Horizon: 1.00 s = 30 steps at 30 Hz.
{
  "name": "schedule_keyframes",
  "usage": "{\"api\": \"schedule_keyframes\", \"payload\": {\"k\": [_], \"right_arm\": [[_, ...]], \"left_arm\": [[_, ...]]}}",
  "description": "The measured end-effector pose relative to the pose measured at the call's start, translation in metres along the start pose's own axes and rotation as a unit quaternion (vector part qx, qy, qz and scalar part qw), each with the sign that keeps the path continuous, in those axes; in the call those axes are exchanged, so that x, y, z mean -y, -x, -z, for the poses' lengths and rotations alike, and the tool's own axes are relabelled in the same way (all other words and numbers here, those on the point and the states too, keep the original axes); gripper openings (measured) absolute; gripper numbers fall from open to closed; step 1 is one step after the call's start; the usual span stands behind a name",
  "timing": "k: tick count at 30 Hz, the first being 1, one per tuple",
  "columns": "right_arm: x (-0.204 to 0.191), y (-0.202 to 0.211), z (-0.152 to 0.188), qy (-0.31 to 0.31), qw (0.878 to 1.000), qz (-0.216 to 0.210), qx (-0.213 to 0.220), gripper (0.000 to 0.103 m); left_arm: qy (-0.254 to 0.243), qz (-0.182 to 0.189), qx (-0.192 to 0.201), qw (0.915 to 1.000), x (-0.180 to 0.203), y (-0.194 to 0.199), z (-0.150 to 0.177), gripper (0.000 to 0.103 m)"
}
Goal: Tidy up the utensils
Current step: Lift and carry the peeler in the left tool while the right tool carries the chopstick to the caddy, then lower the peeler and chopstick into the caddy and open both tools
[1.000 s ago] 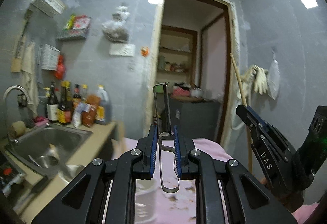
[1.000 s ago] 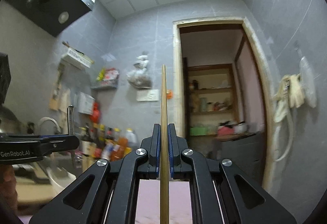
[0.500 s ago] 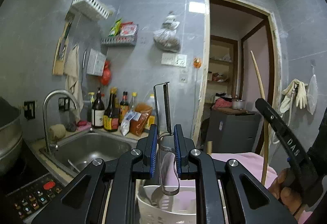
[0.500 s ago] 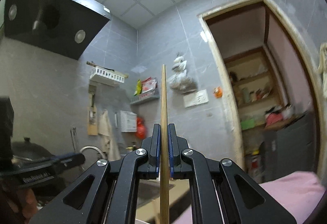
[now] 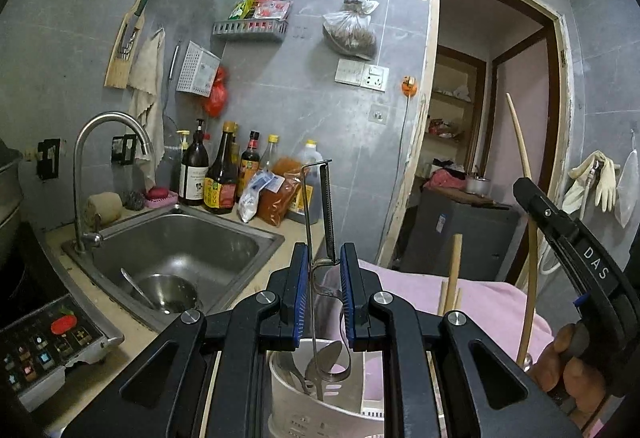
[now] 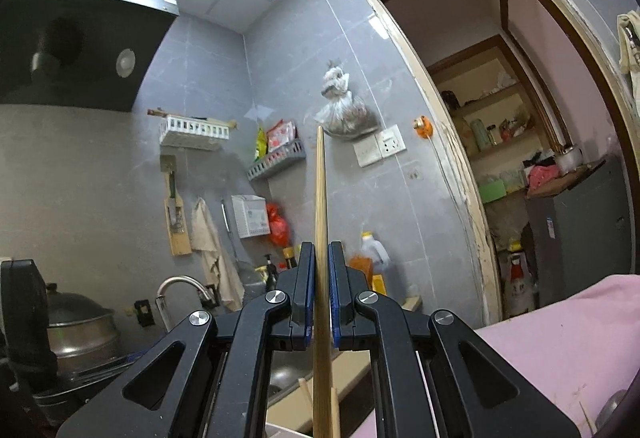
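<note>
The left gripper (image 5: 324,292) has its jaws narrowly parted, clamping a metal peeler (image 5: 320,222) upright above the white utensil holder (image 5: 320,404), which holds spoons (image 5: 326,362). The right gripper (image 6: 319,294) pinches a wooden chopstick (image 6: 320,198) upright.

The white perforated plastic utensil holder (image 5: 316,408) below the left gripper's fingers runs off the bottom edge, its base unseen. The long wooden chopstick (image 6: 321,238) between the right gripper's fingers is likewise cut off there, its lower end hidden.
</note>
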State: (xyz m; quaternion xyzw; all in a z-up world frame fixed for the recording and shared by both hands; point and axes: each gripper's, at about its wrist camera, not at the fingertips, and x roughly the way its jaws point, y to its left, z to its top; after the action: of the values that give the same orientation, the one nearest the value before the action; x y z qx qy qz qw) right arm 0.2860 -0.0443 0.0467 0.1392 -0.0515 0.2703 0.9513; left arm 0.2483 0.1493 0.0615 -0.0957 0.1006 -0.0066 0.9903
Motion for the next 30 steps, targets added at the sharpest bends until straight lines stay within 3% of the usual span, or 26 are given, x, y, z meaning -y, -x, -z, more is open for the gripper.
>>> {"api": "schedule_keyframes", "payload": {"k": [11,30], "right_arm": [[0.002,-0.004,0.02,0.027,0.999,0.015,-0.011,0.005],[0.007,0.002,0.018,0.021,1.0,0.018,0.004,0.005]], "left_arm": [[-0.009,0.004,-0.016,0.9998,0.002,-0.006,0.013,0.013],[-0.011,0.018,-0.019,0.9996,0.005,-0.006,0.012,0.013]]}}
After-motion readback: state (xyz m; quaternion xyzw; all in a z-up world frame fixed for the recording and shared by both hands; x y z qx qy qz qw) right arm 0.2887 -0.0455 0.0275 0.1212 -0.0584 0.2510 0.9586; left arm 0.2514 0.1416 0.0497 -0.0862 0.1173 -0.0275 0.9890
